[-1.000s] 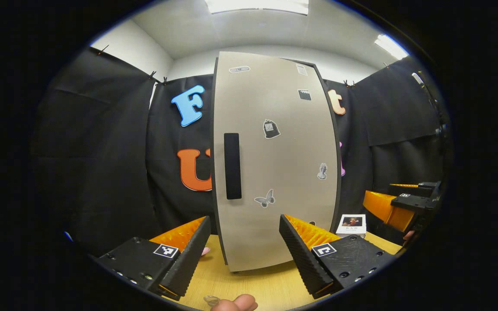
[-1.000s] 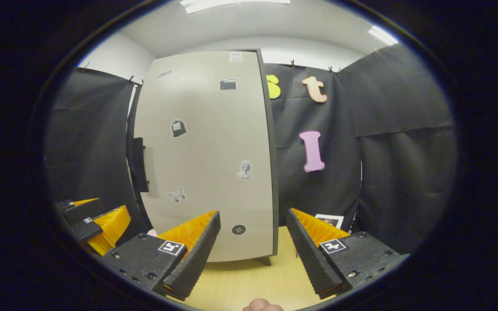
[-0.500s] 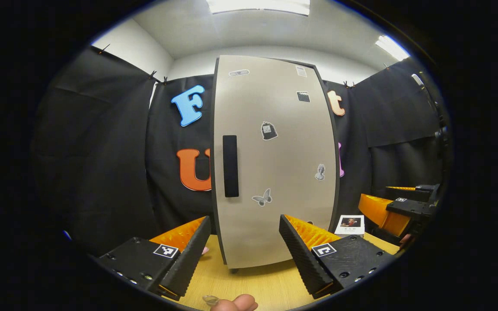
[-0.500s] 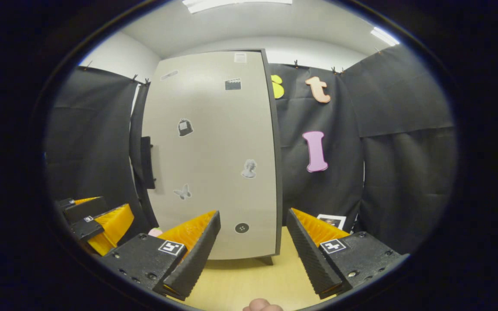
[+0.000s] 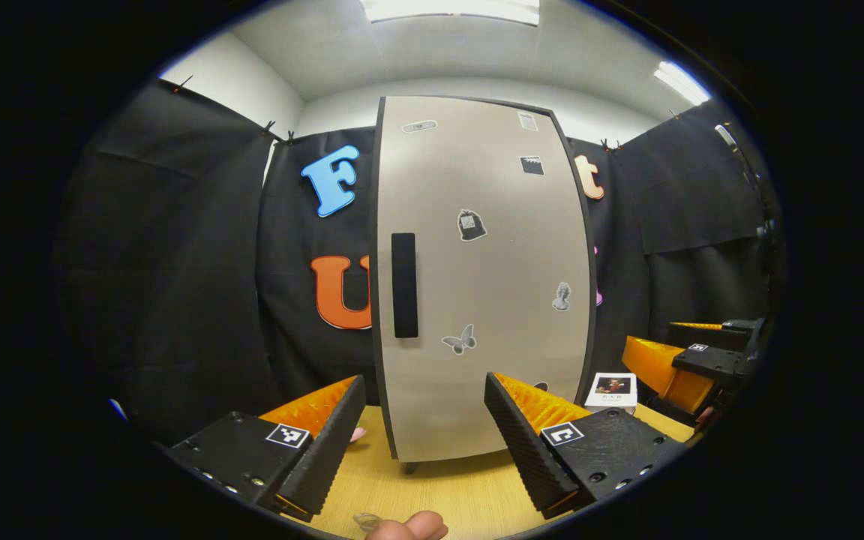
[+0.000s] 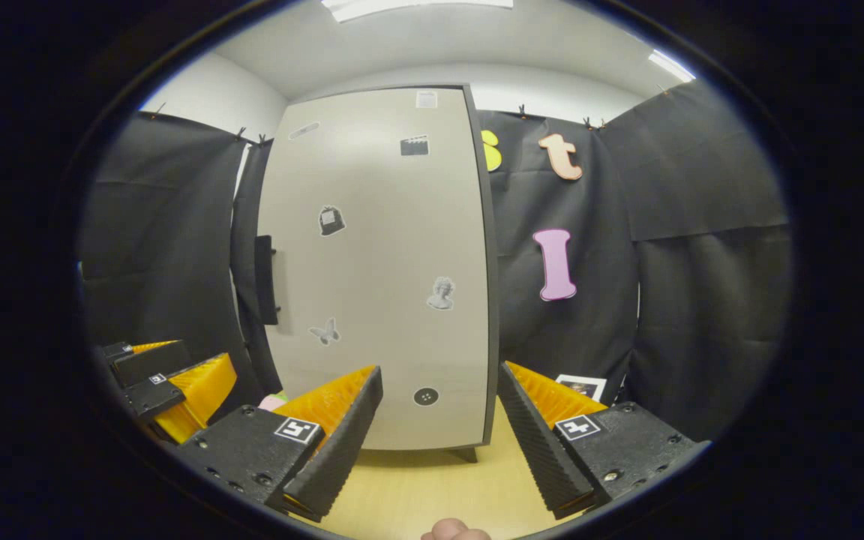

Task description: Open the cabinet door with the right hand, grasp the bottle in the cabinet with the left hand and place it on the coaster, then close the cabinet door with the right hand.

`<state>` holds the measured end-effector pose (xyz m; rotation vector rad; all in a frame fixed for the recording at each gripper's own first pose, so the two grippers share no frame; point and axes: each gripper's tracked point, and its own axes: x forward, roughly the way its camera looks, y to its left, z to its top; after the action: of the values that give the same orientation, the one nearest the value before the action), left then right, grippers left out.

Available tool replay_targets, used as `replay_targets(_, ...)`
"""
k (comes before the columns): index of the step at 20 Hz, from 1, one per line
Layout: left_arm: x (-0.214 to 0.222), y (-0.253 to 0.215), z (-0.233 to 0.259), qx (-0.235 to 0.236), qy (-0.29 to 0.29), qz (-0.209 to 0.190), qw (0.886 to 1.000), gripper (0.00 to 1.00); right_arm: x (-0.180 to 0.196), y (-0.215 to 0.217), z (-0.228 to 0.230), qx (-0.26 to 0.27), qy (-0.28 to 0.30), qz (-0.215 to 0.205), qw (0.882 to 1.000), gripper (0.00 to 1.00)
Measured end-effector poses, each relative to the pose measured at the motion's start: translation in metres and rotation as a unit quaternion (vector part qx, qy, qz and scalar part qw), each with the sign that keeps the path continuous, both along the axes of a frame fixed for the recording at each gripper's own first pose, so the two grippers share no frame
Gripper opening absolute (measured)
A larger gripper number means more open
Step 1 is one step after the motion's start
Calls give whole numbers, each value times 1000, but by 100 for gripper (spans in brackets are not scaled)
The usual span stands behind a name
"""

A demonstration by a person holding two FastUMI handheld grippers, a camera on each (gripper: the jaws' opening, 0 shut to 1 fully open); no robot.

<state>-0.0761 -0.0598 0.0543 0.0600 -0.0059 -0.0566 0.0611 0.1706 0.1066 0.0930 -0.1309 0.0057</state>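
The cabinet stands upright on the wooden tabletop, with its long axis vertical, in front of the black cloth wall. Its door is closed and faces both cameras. The door is a flat, smooth, light grey panel with a thin dark edge, and some small stickers are on it: a butterfly, a bust, a bag shape and others. A black handle, long and narrow with rounded corners, sits vertical near the left edge of the door in the left gripper view; in the right gripper view the handle is seen from the side and stands out from the panel.

The left gripper is held low before the door, and its ribbed, wedge-shaped fingers are wide apart with nothing between them. The right gripper is also before the cabinet, closer to the right edge of the door, its fingers wide apart and empty. In the left gripper view the right gripper shows at the far right.

A small white card with a picture stands on the tabletop just beside the right side of the cabinet. Something small and pink lies on the tabletop at the left of the cabinet, mostly hidden
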Motion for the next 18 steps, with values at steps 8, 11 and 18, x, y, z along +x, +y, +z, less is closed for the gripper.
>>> replay_targets(8,4,2,-2,-2,-1,6,1000,96,5,2,0,-3,1,7,1000,95)
replay_targets(11,5,1,-1,-1,-2,8,1000,96,10,2,0,-3,2,9,1000,99)
replay_targets(18,6,1,-1,0,-1,15,1000,96,16,-4,2,1,0,11,1000,95)
